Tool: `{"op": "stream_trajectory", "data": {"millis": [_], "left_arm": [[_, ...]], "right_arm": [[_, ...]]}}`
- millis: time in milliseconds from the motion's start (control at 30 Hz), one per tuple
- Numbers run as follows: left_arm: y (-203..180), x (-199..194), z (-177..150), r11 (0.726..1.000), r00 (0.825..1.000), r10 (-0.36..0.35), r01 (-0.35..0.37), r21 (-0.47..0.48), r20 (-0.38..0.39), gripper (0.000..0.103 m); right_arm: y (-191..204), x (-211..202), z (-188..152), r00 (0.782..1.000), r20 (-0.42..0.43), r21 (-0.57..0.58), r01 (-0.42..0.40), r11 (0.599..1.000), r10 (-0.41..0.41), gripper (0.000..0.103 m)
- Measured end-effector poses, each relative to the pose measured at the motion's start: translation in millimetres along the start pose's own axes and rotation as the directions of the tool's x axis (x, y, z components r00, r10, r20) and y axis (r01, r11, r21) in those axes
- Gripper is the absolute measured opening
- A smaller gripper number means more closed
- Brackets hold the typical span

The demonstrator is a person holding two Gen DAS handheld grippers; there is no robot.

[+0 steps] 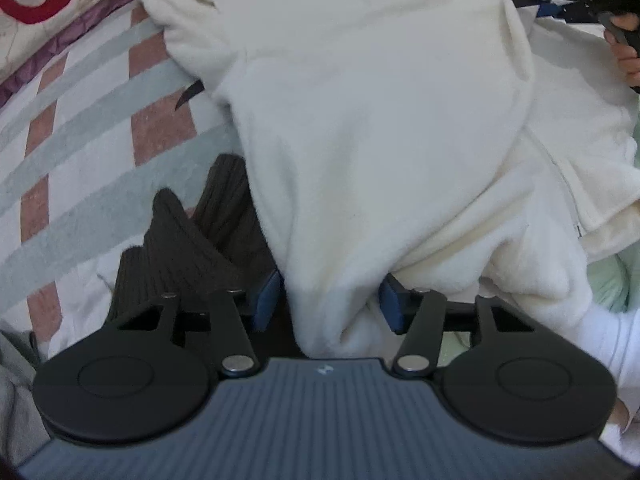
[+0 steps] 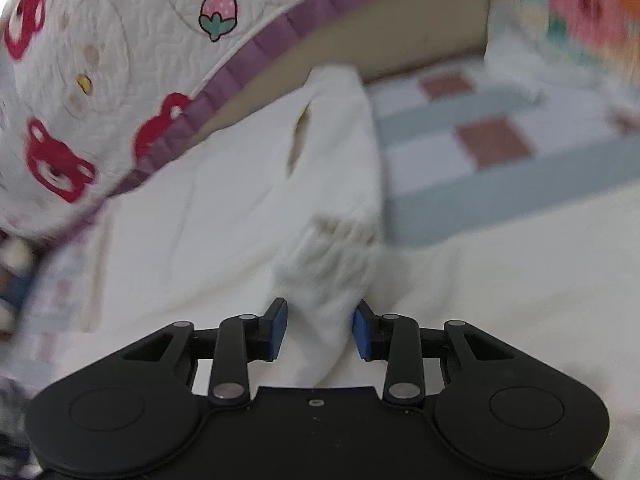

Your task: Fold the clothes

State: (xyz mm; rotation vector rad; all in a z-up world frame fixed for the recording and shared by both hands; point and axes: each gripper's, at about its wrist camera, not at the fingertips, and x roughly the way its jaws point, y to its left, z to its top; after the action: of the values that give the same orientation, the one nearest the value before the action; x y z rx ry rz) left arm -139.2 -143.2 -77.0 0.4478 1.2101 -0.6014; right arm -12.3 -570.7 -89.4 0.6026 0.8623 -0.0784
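A cream fleece garment point(image 1: 380, 120) lies spread over a checked bedsheet point(image 1: 80, 140). My left gripper point(image 1: 330, 300) is shut on a thick bunch of its near edge and holds it up. The right gripper shows in the left wrist view point(image 1: 532, 0) at the far right corner, pinching the garment there. In the right wrist view my right gripper point(image 2: 320, 330) is shut on a fold of the same cream garment point(image 2: 224, 220), which has a slit pocket point(image 2: 298, 144). A dark ribbed knit garment point(image 1: 188, 248) lies under the cream one, left of my left gripper.
A quilt with red bears and a purple border point(image 2: 80, 80) lies along the far side of the bed. A floral cloth point(image 2: 580, 8) is at the far right. Pale green fabric point(image 1: 608, 280) and grey fabric point(image 1: 16, 392) lie near the left gripper.
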Motion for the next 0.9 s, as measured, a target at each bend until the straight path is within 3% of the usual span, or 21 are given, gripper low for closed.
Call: {"op": "stream_trajectory", "data": {"millis": [100, 200, 300, 333, 367, 467, 500, 533, 633, 700, 767, 900], "left_arm": [[-1.4, 0.3, 0.8, 1.000, 1.000, -0.004, 0.004, 0.012, -0.005, 0.058], [5.0, -1.6, 0.4, 0.997, 0.997, -0.070, 0.069, -0.021, -0.019, 0.068], [15.7, -17.7, -2.6, 0.986, 0.989, -0.143, 0.146, -0.083, 0.039, 0.068], [19.4, -23.0, -4.0, 0.982, 0.985, -0.158, 0.164, -0.097, 0.065, 0.066], [22.4, -27.0, -5.3, 0.981, 0.984, -0.153, 0.163, -0.108, 0.091, 0.064], [27.1, -28.2, -8.9, 0.984, 0.989, -0.104, 0.117, -0.134, 0.107, 0.059], [26.8, -25.1, -9.2, 0.984, 0.990, -0.104, 0.117, -0.136, 0.097, 0.059], [25.0, -21.3, -8.5, 0.986, 0.991, -0.103, 0.113, -0.126, 0.085, 0.059], [16.4, -11.3, -4.0, 0.995, 0.996, -0.068, 0.071, -0.070, 0.051, 0.060], [10.0, -5.3, -1.5, 0.999, 0.999, -0.042, 0.043, -0.028, 0.031, 0.060], [2.1, -2.3, -0.6, 1.000, 1.000, -0.016, 0.016, 0.021, 0.021, 0.060], [-1.1, -0.5, 1.5, 0.999, 1.000, -0.016, 0.016, 0.037, 0.012, 0.061]], "right_arm": [[-5.6, 8.4, -4.3, 0.998, -0.042, 0.088, -0.041, 0.995, 0.045, 0.050], [-3.2, 20.2, -9.7, 0.998, -0.066, 0.091, 0.003, 0.996, 0.003, 0.050], [0.0, 20.6, -9.8, 0.999, -0.051, 0.086, 0.010, 0.996, -0.006, 0.050], [0.3, 18.3, -8.8, 0.999, -0.038, 0.084, -0.001, 0.997, 0.004, 0.039], [-2.2, 14.8, -6.5, 0.999, -0.019, 0.098, -0.031, 0.995, 0.033, 0.014], [-16.8, 1.3, 1.6, 0.987, 0.058, 0.189, -0.157, 0.969, 0.148, 0.013], [-23.3, -3.5, 3.3, 0.983, 0.080, 0.234, -0.178, 0.956, 0.164, 0.013], [-24.7, -5.9, 4.4, 0.989, 0.068, 0.236, -0.145, 0.961, 0.133, 0.013], [-13.4, -10.9, 3.2, 1.000, 0.004, 0.148, 0.023, 0.989, -0.024, 0.022], [-13.9, -23.3, -6.3, 1.000, 0.028, 0.239, -0.017, 0.971, 0.011, 0.028], [-19.1, -36.0, -17.6, 0.995, 0.061, 0.350, -0.098, 0.932, 0.082, 0.058], [-12.8, -29.0, -31.3, 0.992, -0.013, 0.380, -0.114, 0.918, 0.128, 0.059]]}}
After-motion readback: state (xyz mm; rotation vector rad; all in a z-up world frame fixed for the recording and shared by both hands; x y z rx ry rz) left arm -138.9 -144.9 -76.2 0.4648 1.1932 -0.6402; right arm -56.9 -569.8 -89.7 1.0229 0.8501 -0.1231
